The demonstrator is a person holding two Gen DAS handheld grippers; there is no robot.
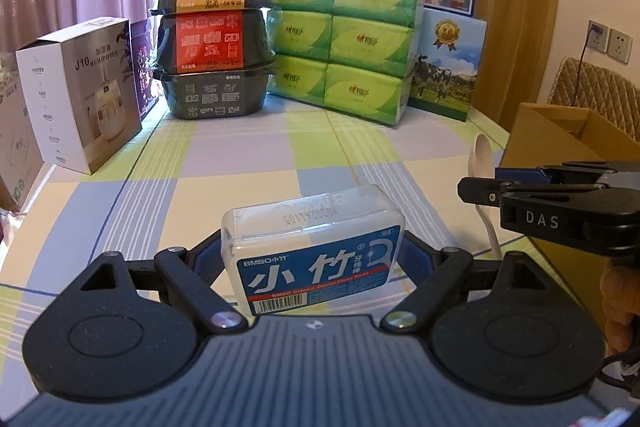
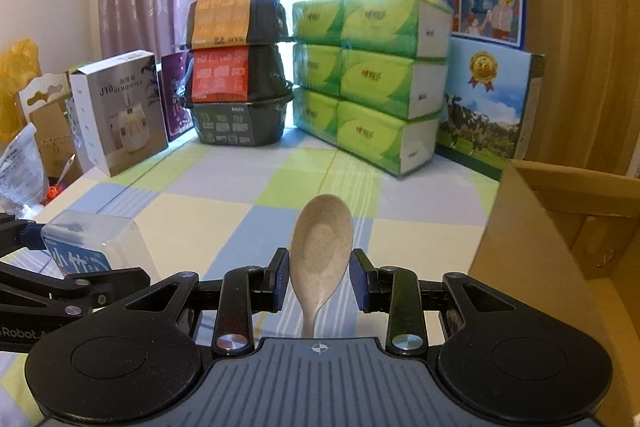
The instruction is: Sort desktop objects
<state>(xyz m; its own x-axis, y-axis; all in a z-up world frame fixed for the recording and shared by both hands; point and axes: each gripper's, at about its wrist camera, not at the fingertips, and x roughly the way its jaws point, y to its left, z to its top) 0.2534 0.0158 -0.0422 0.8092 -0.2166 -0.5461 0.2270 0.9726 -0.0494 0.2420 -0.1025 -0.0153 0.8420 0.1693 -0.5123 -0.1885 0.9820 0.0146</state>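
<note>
Left tool (image 1: 314,259) grips a dental floss box (image 1: 316,247); right tool (image 2: 320,277) sits part open around a beige spoon (image 2: 320,247), contact unclear, over the checked surface (image 2: 224,203).

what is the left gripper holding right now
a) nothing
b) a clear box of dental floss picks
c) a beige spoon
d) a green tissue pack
b: the left gripper has its blue pads pressed on both sides of the clear floss pick box, while the beige spoon sits between the right gripper's fingers.
</note>
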